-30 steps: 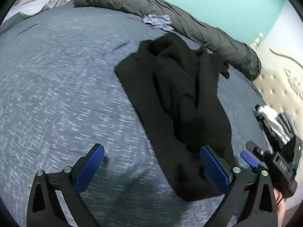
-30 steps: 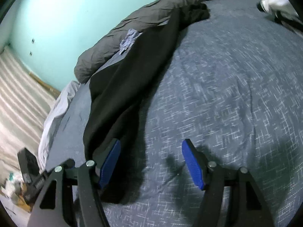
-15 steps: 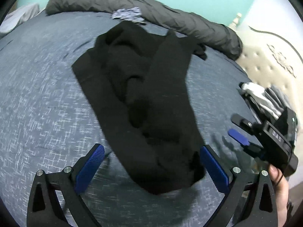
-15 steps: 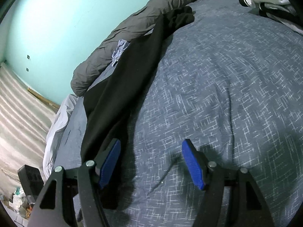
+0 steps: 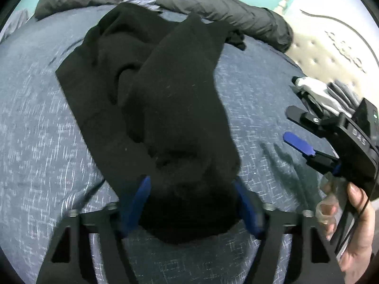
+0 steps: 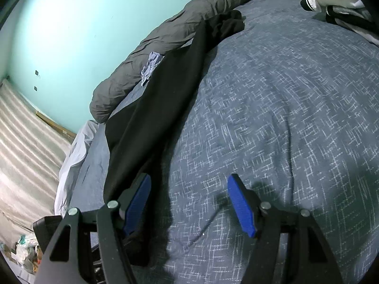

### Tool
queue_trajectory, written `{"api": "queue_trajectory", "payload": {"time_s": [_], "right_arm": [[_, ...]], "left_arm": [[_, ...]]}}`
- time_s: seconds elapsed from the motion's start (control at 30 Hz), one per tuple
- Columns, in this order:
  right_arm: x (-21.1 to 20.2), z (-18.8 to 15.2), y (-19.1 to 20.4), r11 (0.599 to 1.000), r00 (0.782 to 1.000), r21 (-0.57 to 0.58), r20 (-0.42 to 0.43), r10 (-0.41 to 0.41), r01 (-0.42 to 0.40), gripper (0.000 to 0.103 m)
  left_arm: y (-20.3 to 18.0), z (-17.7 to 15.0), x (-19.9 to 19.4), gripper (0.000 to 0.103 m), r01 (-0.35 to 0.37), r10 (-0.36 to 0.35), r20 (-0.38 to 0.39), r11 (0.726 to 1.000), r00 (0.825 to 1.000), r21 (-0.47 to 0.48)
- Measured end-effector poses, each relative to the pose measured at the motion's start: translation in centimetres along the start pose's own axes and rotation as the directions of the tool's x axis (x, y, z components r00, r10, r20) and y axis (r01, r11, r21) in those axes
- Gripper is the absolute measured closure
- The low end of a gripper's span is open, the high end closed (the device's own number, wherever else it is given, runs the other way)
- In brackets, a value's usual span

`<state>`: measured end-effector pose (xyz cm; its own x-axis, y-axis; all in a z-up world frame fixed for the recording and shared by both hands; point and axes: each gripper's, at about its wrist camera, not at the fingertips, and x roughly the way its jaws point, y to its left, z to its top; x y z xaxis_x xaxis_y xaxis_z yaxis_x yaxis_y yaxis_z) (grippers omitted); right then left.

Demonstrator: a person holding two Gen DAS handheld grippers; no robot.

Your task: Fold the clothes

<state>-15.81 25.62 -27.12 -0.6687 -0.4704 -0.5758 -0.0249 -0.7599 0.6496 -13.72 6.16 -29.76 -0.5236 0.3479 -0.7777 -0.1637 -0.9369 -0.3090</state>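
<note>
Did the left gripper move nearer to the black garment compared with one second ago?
Yes. The left gripper has advanced toward the black garment; its near end now lies between the jaws, which have narrowed around it.

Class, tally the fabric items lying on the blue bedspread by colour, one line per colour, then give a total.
Black: 1, the black garment
Dark grey: 1, the rolled grey blanket
Pale blue: 1, the small crumpled cloth
White and grey: 1, the pile of clothes; how many pieces it holds cannot be told
Total: 4
</note>
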Motion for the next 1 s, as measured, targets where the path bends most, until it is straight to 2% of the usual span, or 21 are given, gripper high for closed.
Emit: {"api": "queue_trajectory", "payload": {"time_s": [0.07,0.2,0.47,0.73,0.93,1.0], "right_arm": [[0.0,0.1,-0.1,1.0,1.0,0.003,0.002,-0.001,0.001,0.035],[-0.1,0.3,-0.4,1.0,1.0,0.012,0.01,-0.003,0.003,0.035],[-0.5,0.6,-0.6,0.999,1.0,0.033,0.022,0.0,-0.001,0.035],[-0.2,0.5,-0.4,1.0,1.0,0.025,0.012,0.001,-0.001,0.035],[-0.2,0.6,-0.6,1.0,1.0,0.03,0.013,-0.005,0.005,0.035],[0.0,0.5,-0.6,1.0,1.0,0.028,0.008,-0.003,0.003,0.035]], "left_arm": [[-0.1,0.1,-0.5,0.057,0.001,-0.001,0.013,1.0,1.0,0.025],[0.8,0.6,-1.8,0.059,-0.02,0.019,0.024,1.0,1.0,0.021],[2.9,0.5,-3.0,0.06,-0.063,0.064,0.066,0.998,0.996,-0.024],[-0.6,-0.9,-1.1,0.059,-0.074,0.072,0.028,0.994,0.997,0.082],[-0.9,-0.9,-0.2,0.059,-0.066,0.065,0.018,0.993,0.998,0.094],[-0.9,-0.8,-0.6,0.071,-0.062,0.06,0.024,0.994,0.998,0.091]]}}
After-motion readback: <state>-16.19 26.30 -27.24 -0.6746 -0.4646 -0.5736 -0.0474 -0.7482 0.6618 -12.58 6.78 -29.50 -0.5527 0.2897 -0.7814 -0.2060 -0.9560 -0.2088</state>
